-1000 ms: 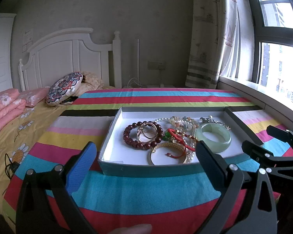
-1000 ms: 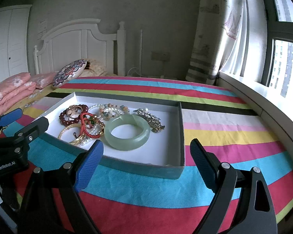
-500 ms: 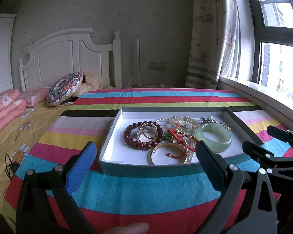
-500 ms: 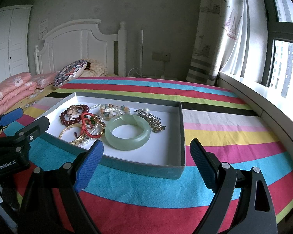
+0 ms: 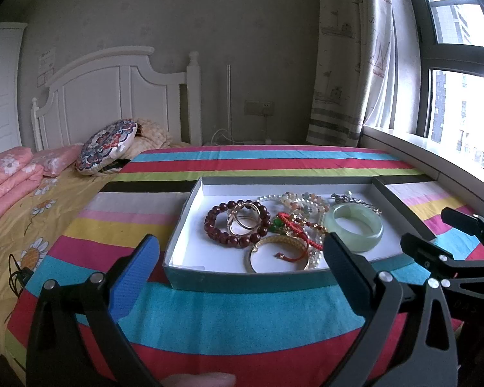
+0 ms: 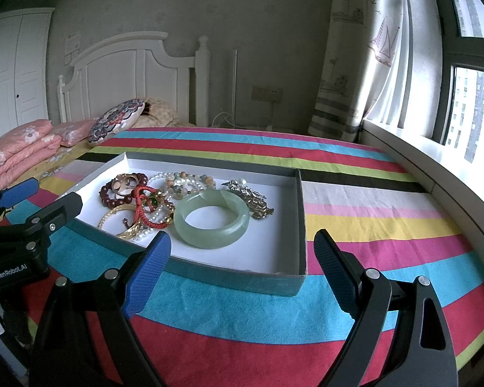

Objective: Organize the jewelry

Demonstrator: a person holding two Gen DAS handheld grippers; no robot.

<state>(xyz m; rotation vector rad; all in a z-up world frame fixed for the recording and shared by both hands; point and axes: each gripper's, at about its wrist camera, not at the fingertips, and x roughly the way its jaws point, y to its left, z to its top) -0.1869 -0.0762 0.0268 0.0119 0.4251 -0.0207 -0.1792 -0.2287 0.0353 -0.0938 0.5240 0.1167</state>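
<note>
A shallow teal box [image 5: 242, 282] [image 6: 235, 280] with a white floor lies on the striped cloth. In it lie a pale green jade bangle [image 5: 354, 231] [image 6: 211, 223], a dark red bead bracelet [image 5: 221, 232] [image 6: 108, 198], gold rings [image 5: 243, 221], a gold bangle [image 5: 279, 253], a red cord bracelet [image 6: 145, 206], pearl strands [image 6: 184, 180] and a silver brooch [image 6: 251, 196]. My left gripper [image 5: 240, 262] is open and empty just in front of the box. My right gripper [image 6: 242, 259] is open and empty, in front of the box's right half.
The striped cloth [image 5: 242, 316] covers a table beside a bed with pink quilts [image 5: 9, 174] and a patterned cushion [image 5: 108, 145]. A window sill [image 6: 435, 161] runs along the right. Each gripper shows in the other's view, the right one [image 5: 451, 251] and the left one [image 6: 32, 213].
</note>
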